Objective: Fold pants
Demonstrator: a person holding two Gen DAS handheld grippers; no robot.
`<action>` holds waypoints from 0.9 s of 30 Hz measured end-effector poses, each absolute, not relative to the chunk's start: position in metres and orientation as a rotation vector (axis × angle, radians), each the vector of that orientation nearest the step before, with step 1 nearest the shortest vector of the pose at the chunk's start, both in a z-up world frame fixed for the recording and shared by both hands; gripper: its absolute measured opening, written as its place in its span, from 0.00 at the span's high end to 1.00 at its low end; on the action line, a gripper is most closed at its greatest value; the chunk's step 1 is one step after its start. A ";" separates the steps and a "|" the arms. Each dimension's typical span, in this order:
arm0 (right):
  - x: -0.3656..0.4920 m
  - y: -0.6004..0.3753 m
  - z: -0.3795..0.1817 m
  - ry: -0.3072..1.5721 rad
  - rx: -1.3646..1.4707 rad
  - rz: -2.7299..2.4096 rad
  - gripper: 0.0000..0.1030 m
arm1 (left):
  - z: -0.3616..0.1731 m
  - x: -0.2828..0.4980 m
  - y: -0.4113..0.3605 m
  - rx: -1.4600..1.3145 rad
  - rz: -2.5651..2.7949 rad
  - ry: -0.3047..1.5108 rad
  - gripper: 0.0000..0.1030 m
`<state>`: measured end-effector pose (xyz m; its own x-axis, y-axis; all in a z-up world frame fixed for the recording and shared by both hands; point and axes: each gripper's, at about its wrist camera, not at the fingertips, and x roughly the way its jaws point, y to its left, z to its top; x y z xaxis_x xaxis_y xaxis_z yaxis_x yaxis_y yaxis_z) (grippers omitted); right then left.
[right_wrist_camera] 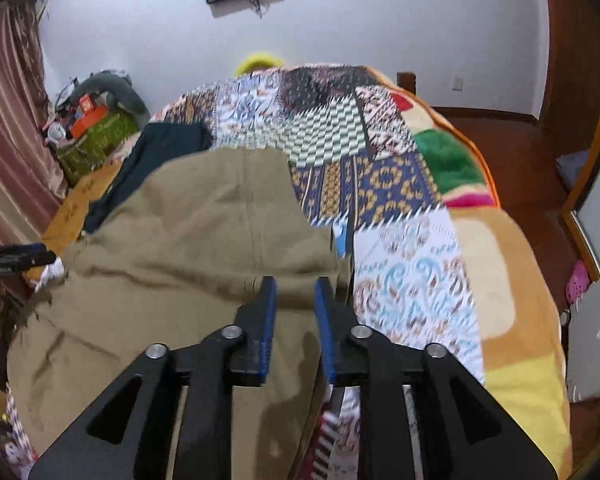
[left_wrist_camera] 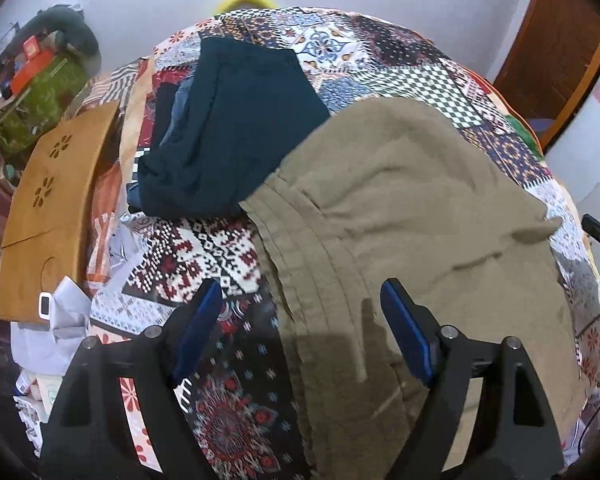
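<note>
Folded khaki pants [left_wrist_camera: 400,200] lie on the patchwork bed cover [left_wrist_camera: 204,256], with the elastic waistband toward the left. My left gripper [left_wrist_camera: 300,286] hovers open and wide above the waistband edge, one finger over the cover and one over the cloth, with nothing between the pads. In the right wrist view the khaki pants [right_wrist_camera: 200,240] fill the left half. My right gripper [right_wrist_camera: 296,282] hangs over their right edge with a narrow gap between the blue pads. The pads press on nothing, and the cloth lies below them.
A folded dark teal garment [left_wrist_camera: 236,120] rests on other clothes behind the khaki pants. A wooden board [left_wrist_camera: 48,200] lies at the bed's left side, beside a green bag [left_wrist_camera: 40,96] piled with clutter. The cover [right_wrist_camera: 400,280] stretches right to the bed edge, with wooden floor [right_wrist_camera: 512,152] beyond.
</note>
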<state>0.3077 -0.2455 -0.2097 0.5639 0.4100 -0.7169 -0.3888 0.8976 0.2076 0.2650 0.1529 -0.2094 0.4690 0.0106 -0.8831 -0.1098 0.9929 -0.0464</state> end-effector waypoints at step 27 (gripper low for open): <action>0.364 -0.210 -0.280 1.004 -0.145 0.546 0.87 | -0.245 0.298 0.149 -0.098 0.067 1.110 0.42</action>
<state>0.3642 -0.2102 -0.2802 0.4159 0.3675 -0.8318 -0.4978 0.8575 0.1299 0.2976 0.1486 -0.2447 0.4430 0.0047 -0.8965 -0.1028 0.9937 -0.0456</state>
